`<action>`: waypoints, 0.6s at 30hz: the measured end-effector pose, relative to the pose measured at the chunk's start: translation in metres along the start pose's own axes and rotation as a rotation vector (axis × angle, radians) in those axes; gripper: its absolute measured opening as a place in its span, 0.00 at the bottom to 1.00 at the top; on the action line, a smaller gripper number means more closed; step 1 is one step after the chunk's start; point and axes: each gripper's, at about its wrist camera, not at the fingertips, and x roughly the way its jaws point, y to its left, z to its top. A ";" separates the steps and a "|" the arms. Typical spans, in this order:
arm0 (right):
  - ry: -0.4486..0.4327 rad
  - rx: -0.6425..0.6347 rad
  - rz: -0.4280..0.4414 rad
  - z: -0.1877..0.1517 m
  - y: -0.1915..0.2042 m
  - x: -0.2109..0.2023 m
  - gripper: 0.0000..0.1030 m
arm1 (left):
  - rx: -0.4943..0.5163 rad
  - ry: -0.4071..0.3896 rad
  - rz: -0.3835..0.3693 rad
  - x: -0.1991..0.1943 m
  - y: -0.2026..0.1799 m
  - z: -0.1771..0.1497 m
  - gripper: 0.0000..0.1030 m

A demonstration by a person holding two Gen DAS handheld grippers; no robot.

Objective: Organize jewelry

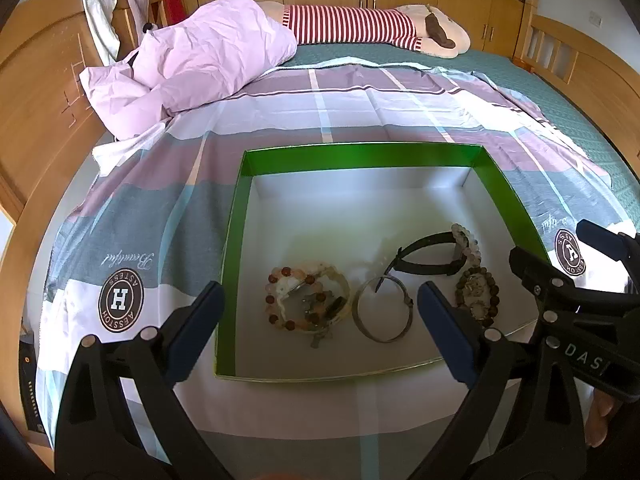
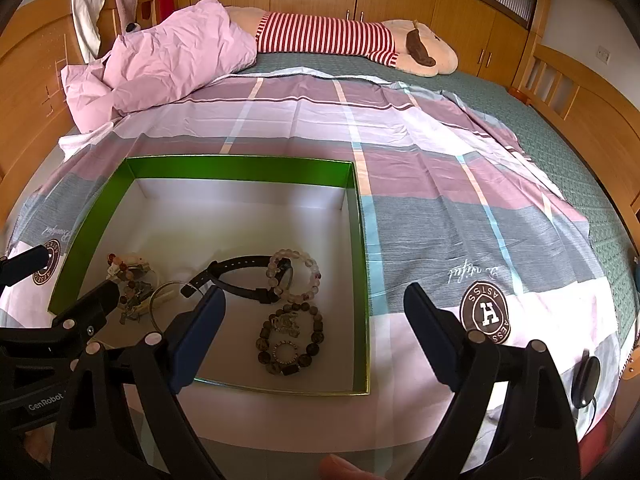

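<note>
Both grippers are empty, fingers spread wide. The left gripper [image 1: 320,332] frames the metal bangle [image 1: 383,307] at lower centre of its view, lying flat in the green-rimmed box [image 1: 360,154] on the bed. The right gripper [image 2: 312,336] frames the dark bead bracelet [image 2: 290,340], equally near. Beads are knobbly; the bangle is smooth and rigid.

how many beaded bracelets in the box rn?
3 clear ones: red-and-white beaded bracelet on the left, pale beaded bracelet looped by the black watch, dark beaded bracelet nearest the right wall. The left pile may hide more.
</note>
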 end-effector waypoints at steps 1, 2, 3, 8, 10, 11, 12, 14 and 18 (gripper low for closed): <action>0.000 0.001 0.000 0.000 0.000 0.000 0.86 | -0.001 0.003 -0.002 0.001 0.000 0.000 0.93; 0.001 0.001 0.001 0.000 0.000 0.000 0.86 | -0.002 0.005 -0.002 0.001 0.001 0.000 0.94; 0.002 0.001 0.002 0.000 -0.001 0.001 0.86 | -0.003 0.006 -0.002 0.002 0.000 0.000 0.94; 0.006 -0.001 0.006 -0.001 -0.002 0.001 0.88 | -0.003 0.013 -0.002 0.003 0.000 0.000 0.95; -0.005 0.011 0.005 -0.003 -0.008 -0.002 0.92 | 0.004 0.018 -0.007 0.003 0.000 -0.002 0.96; -0.023 0.032 0.007 -0.006 -0.018 -0.006 0.94 | 0.006 0.021 -0.006 0.002 -0.001 -0.002 0.96; -0.032 0.056 0.009 -0.008 -0.028 -0.008 0.97 | 0.006 0.023 -0.003 0.001 0.000 -0.003 0.96; -0.031 0.138 0.007 -0.017 -0.062 -0.006 0.97 | -0.004 0.018 0.002 -0.007 0.004 -0.007 0.96; 0.057 0.291 -0.089 -0.041 -0.139 0.028 0.97 | -0.028 -0.004 -0.007 -0.023 0.010 -0.025 0.96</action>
